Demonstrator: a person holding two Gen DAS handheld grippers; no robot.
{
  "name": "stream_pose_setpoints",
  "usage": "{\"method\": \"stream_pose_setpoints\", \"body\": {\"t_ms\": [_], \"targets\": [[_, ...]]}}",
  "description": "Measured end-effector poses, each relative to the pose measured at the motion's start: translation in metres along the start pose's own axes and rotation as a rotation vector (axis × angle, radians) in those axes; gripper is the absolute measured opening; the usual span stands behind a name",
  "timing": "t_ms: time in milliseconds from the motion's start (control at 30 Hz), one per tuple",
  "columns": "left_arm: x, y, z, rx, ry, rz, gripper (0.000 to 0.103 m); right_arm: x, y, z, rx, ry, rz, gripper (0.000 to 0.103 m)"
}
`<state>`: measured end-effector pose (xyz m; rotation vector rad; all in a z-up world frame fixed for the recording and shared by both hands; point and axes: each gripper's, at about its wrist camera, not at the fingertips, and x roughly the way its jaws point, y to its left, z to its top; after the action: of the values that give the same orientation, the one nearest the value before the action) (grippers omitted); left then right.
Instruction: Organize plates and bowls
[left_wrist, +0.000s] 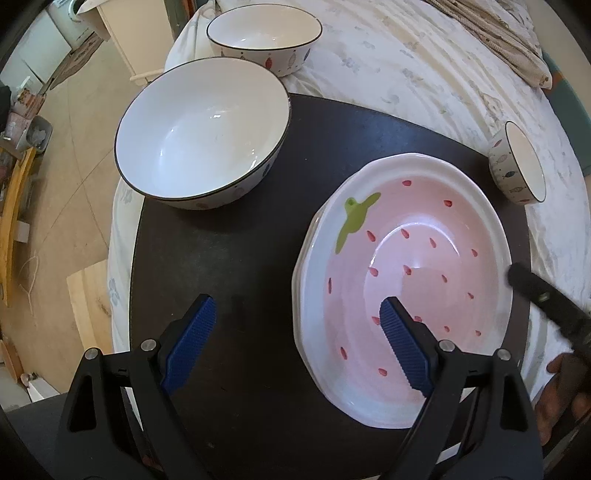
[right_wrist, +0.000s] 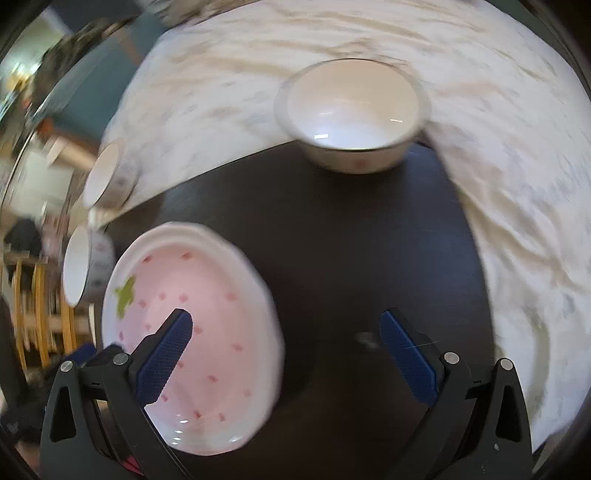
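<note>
A pink strawberry-pattern plate (left_wrist: 406, 258) lies on a round black board (left_wrist: 229, 258); a second rim shows under its left edge. My left gripper (left_wrist: 297, 300) is open and straddles that left rim, one blue finger (left_wrist: 402, 343) above the plate's inside and the other above the board. In the blurred right wrist view the same plate (right_wrist: 207, 295) lies at lower left. My right gripper (right_wrist: 286, 317) is open across its right rim, and I cannot tell whether a pad touches it. A large white bowl (left_wrist: 199, 136) stands on the board's far left.
A second white bowl (left_wrist: 262, 33) stands behind on the flowered cloth (left_wrist: 424, 74), and a small bowl (left_wrist: 517, 162) sits at the board's right edge. A hand (left_wrist: 561, 380) shows at lower right. The board's edge and the floor (left_wrist: 74, 184) lie to the left.
</note>
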<state>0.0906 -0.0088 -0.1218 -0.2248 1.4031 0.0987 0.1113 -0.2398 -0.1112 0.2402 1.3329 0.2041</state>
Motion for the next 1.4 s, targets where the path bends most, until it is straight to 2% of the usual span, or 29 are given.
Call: {"method": "stream_pose_setpoints", "body": {"t_ms": [33, 100, 200, 267, 400, 433, 467, 533, 633, 700, 800, 900, 967, 1100, 1233, 1300, 1400], "targets": [[0.000, 0.001, 0.000, -0.002, 0.001, -0.006, 0.088, 0.003, 0.009, -0.002, -0.035, 0.005, -0.011, 0.094], [0.001, 0.002, -0.001, 0.007, 0.002, -0.006, 0.088, 0.011, 0.024, -0.005, -0.096, 0.033, -0.029, 0.089], [0.004, 0.002, -0.002, 0.021, 0.007, 0.008, 0.088, 0.025, 0.044, -0.014, -0.153, 0.078, -0.013, 0.091], [0.005, 0.005, -0.002, 0.007, 0.013, 0.004, 0.088, 0.027, 0.052, -0.016, -0.194, 0.079, -0.056, 0.091], [0.003, 0.003, -0.003, 0.011, 0.007, 0.001, 0.088, 0.021, 0.045, -0.013, -0.167, 0.052, -0.086, 0.089], [0.003, 0.001, -0.003, 0.021, 0.006, 0.006, 0.088, 0.020, 0.045, -0.013, -0.168, 0.055, -0.053, 0.089], [0.003, 0.000, -0.003, 0.025, 0.006, 0.008, 0.088, 0.020, 0.046, -0.014, -0.175, 0.073, -0.011, 0.093], [0.002, -0.003, -0.004, 0.026, 0.005, 0.011, 0.088, 0.018, 0.048, -0.016, -0.210, 0.078, -0.017, 0.091], [-0.003, -0.005, -0.004, 0.033, -0.010, 0.012, 0.088, 0.012, 0.040, -0.016, -0.192, 0.041, -0.085, 0.092], [-0.009, -0.007, -0.007, 0.051, -0.037, 0.027, 0.088, 0.006, 0.036, -0.015, -0.190, 0.020, -0.091, 0.092], [-0.017, -0.005, -0.009, 0.065, -0.065, 0.046, 0.088, -0.005, 0.039, -0.018, -0.217, -0.036, -0.089, 0.103], [-0.031, -0.001, -0.011, 0.053, -0.107, 0.031, 0.088, -0.014, 0.042, -0.020, -0.233, -0.085, -0.117, 0.103], [-0.042, -0.002, -0.012, 0.072, -0.145, 0.041, 0.088, -0.021, 0.039, -0.024, -0.195, -0.113, -0.104, 0.103], [-0.057, -0.002, -0.015, 0.065, -0.172, 0.025, 0.088, -0.037, 0.031, -0.030, -0.093, -0.139, -0.077, 0.103], [-0.077, -0.002, -0.020, 0.063, -0.238, 0.070, 0.088, -0.063, 0.036, -0.042, -0.103, -0.232, -0.178, 0.103], [-0.087, 0.000, -0.022, 0.074, -0.282, 0.063, 0.088, -0.078, 0.037, -0.046, -0.097, -0.266, -0.214, 0.103], [-0.093, -0.003, -0.021, 0.080, -0.272, 0.025, 0.090, -0.105, 0.036, -0.055, -0.039, -0.291, -0.166, 0.103]]}}
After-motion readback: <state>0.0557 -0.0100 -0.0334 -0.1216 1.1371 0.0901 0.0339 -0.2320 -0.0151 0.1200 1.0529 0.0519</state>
